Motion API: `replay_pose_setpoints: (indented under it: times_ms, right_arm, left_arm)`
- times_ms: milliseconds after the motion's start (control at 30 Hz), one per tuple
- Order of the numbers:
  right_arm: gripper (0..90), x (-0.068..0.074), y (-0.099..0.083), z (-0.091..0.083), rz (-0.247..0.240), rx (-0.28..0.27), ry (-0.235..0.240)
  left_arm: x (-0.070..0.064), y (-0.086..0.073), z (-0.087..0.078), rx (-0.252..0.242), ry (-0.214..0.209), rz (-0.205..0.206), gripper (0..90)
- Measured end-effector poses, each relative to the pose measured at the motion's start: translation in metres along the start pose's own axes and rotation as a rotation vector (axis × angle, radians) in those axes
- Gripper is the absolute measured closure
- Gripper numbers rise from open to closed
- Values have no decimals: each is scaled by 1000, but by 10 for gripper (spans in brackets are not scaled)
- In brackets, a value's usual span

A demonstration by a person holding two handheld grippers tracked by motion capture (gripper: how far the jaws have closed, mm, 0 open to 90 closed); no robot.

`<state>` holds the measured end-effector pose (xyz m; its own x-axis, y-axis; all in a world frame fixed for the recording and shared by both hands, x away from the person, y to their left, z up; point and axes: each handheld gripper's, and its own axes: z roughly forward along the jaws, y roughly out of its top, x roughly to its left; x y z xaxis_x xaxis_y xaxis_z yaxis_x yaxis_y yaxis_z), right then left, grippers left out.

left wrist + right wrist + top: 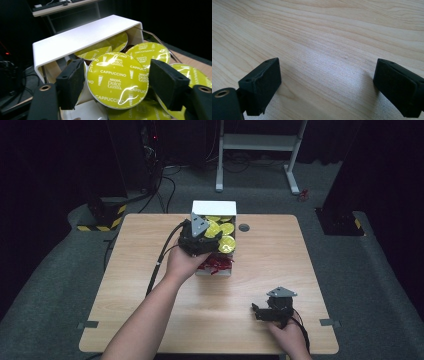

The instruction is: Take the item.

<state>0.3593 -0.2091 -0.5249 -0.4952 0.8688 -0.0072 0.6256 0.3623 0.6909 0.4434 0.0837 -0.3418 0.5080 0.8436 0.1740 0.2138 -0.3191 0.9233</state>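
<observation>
Capsule bracketed, not yet gripped.

The left gripper (116, 83) was held spread around a yellow capsule (117, 80) atop the pile in the white box (214, 209); contact could not be confirmed. The right gripper (327, 87) was parked, spread, over bare tabletop (332, 32). Lower capsules were hidden.

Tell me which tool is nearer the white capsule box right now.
Left. The left tool is over the white box, jaws open around a yellow Cappuccino capsule. The right tool sits apart near the table's front edge, open.
</observation>
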Motion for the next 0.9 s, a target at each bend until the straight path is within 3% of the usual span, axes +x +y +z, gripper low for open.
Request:
replay_pose_setpoints:
  times_ms: [100,367,900]
  right_arm:
    - [77,0,0,0,0,0,0]
    - [77,0,0,0,0,0,0]
    - [77,0,0,0,0,1,0]
  left_arm:
    - [-2,-1,-1,3,18,23,338]
    - [-3,-2,-3,-20,25,18,378]
    - [-1,2,-11,-78,-7,-32,381]
